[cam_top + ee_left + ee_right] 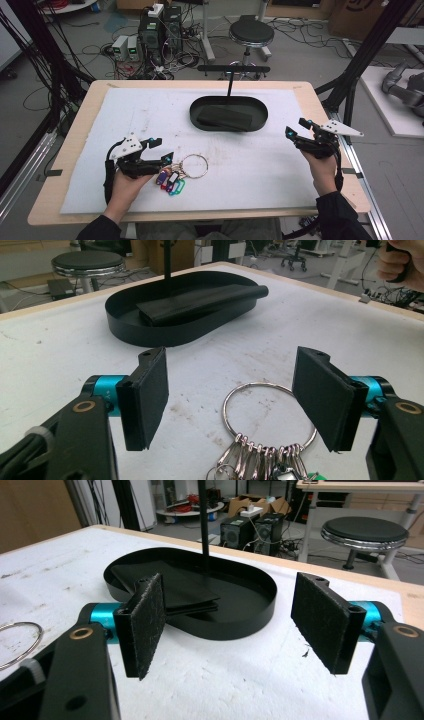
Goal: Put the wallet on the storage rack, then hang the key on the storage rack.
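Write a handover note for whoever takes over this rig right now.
Left gripper: open, jaws either side of the key ring, not pressing on it.
Right gripper: open, nothing between its jaws, at the table's right side.
Key ring with coloured tags lies flat on the white mat, in front of the black tray.
Done: nothing gripped yet.
Left: probably close on the ring and lift it.

Right gripper [230, 630] is sitting with its jaws wide apart and nothing between them, rising from the bottom corners. A black oval tray [250, 617] is lying mid-frame on the white mat [225, 680], dark flat slab [175, 592] resting inside. A metal ring [20, 645] is peeking in at the left edge.
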`<action>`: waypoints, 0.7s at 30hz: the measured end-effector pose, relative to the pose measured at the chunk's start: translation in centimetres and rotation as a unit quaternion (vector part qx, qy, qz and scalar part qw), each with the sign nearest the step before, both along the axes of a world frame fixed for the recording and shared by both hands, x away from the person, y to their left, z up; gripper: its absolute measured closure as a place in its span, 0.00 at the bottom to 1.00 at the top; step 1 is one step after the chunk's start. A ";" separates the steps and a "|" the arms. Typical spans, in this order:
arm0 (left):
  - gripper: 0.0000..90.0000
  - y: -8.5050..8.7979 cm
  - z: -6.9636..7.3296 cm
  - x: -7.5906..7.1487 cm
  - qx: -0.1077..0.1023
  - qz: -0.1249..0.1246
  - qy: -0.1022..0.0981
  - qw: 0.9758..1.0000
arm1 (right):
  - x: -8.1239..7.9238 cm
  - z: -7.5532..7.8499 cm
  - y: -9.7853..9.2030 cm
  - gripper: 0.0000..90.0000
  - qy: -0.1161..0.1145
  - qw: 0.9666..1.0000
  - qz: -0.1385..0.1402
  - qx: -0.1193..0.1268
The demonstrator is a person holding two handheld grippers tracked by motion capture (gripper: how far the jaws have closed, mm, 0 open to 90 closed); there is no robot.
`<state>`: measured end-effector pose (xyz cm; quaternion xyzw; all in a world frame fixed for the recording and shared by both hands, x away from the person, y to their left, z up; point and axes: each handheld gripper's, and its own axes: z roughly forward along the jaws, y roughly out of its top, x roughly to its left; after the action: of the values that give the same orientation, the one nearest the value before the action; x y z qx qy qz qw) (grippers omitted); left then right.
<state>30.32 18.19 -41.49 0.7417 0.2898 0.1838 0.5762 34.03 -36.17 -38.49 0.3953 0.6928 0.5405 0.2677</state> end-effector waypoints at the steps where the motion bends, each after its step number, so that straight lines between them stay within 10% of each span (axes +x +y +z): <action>1: 0.34 -0.1 0.0 0.0 0.001 0.002 -0.001 1.000 | -0.1 0.0 -0.1 0.34 0.000 1.000 -0.002 0.002; 21: 0.32 0.4 -0.3 2.0 -0.013 0.000 0.027 1.000 | -1.0 0.0 0.0 0.30 -0.017 1.000 -0.006 -0.004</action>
<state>32.31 18.61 -41.81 0.7385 0.3076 0.1601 0.5782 33.04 -36.20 -38.45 0.3890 0.6880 0.5427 0.2842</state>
